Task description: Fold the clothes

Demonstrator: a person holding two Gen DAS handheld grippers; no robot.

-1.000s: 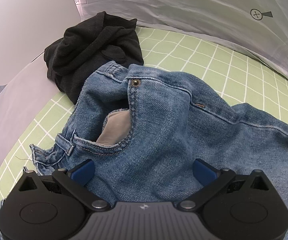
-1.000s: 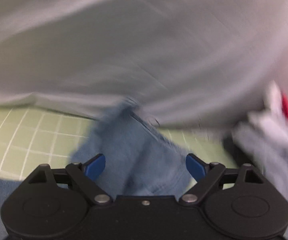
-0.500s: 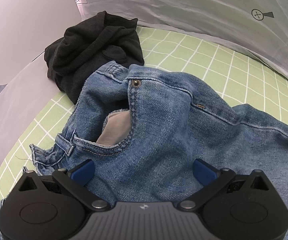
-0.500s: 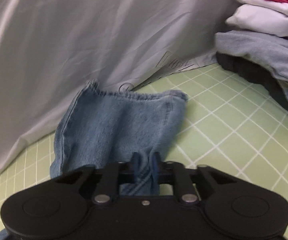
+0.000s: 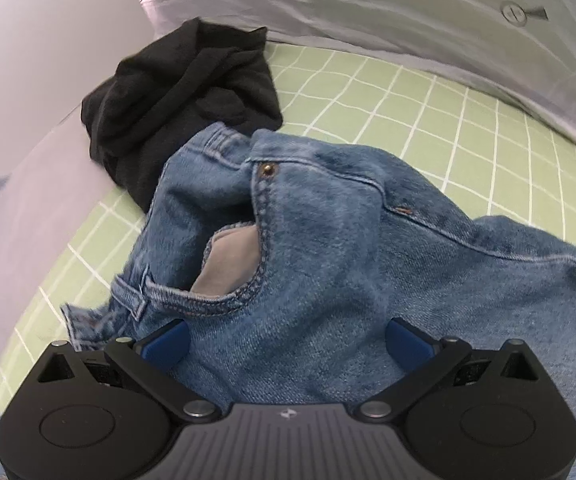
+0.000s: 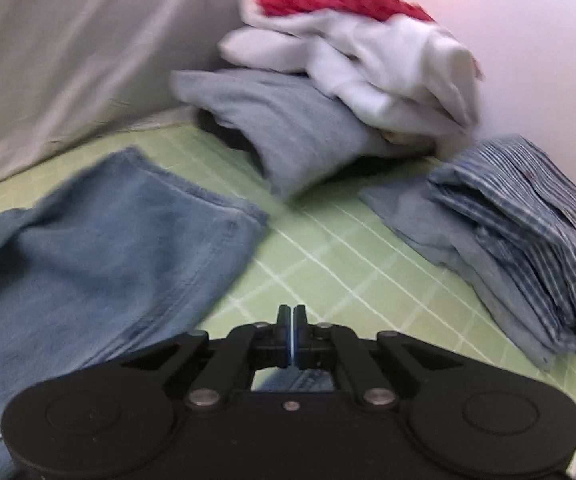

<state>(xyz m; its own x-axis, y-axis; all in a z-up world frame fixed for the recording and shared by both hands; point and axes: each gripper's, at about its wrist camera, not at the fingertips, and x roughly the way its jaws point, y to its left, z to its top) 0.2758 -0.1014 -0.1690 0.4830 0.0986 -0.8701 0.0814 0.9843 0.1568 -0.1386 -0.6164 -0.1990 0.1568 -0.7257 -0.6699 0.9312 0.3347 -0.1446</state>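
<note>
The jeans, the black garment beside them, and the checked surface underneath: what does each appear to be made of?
Jeans: blue denim, faded, with visible twill weave, heavy topstitching and a metal rivet. Black garment: soft matte knit, probably cotton jersey or fleece, judging by its limp folds. Checked surface: smooth pale-green sheet with white grid lines; fabric or mat, unclear.

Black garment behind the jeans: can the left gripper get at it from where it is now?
Probably yes. The left gripper is open over the jeans, and the black garment lies uncovered beyond the waistband, nothing on top. It would only have to pass over the denim.
</note>
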